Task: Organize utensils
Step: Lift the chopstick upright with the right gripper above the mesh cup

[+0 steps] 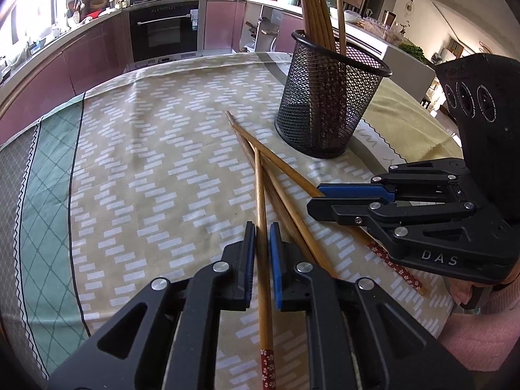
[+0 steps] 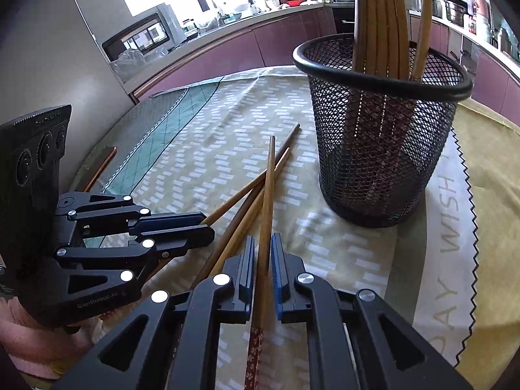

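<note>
DESK: Well, what is held at the kitchen table?

FIELD: Left gripper [image 1: 262, 253], fingers clamped on a bamboo chopstick [image 1: 260, 201] toward its red floral end; right gripper [image 2: 262, 260] pinched the same way on a second chopstick [image 2: 268, 195]; both sticks lie low over the patterned tablecloth [image 1: 156, 136], crossed with two loose chopsticks [image 1: 305, 227], just beside the black mesh holder [image 1: 325, 107], where more chopsticks [image 1: 317, 9] stand upright.

DESK: And what could go wrong from here?

FIELD: Likely the crossing; which stick lies uppermost is hard to read, so a lift could drag or flick a loose one across the cloth, perhaps off the table's edge; each grip sits far from the thin tip, so a smooth stick may pivot between the pads and droop; a long swinging tip could catch the holder's rim and tip it, being light mesh and top-heavy with sticks; the two grippers work close together, so raising both at once risks a knock between them.
</note>
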The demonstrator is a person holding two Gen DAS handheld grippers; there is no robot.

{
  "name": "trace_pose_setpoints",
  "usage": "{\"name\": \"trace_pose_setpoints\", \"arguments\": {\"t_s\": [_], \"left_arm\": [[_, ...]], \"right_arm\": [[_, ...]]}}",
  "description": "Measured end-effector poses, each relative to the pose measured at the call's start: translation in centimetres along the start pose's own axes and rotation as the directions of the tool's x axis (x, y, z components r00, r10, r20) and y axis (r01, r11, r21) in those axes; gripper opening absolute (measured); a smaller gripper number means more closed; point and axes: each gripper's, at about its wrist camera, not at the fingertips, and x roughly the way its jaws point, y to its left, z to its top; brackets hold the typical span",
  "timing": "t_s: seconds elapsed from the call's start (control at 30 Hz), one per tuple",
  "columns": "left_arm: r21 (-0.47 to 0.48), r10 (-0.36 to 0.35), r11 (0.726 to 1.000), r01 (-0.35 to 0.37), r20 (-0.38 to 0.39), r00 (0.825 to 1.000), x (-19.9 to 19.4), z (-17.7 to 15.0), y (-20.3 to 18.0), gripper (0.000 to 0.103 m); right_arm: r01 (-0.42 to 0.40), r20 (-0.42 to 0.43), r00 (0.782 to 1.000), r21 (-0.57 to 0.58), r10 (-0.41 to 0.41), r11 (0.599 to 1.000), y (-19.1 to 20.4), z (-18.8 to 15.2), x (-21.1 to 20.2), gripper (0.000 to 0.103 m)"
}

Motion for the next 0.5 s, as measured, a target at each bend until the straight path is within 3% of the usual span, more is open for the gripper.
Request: {"name": "trace_pose_setpoints", "arguments": {"t_s": [0.2,0.5], "left_arm": [[-0.016,0.017,1.000,-0.017,0.001,1.000,0.2,0.5,-0.1,0.008],[-0.025,-0.027,0.999,0.029,0.052,0.998,-2.3,0.9,-0.1,0.008]], "right_arm": [[-0.005,0.010,1.000,0.006,0.004,1.000,-0.2,0.0,-0.2,0.006],[-0.041,0.084,0.996,-0.008,0.041,0.999,0.0,-0.1,-3.2,0.006]]}}
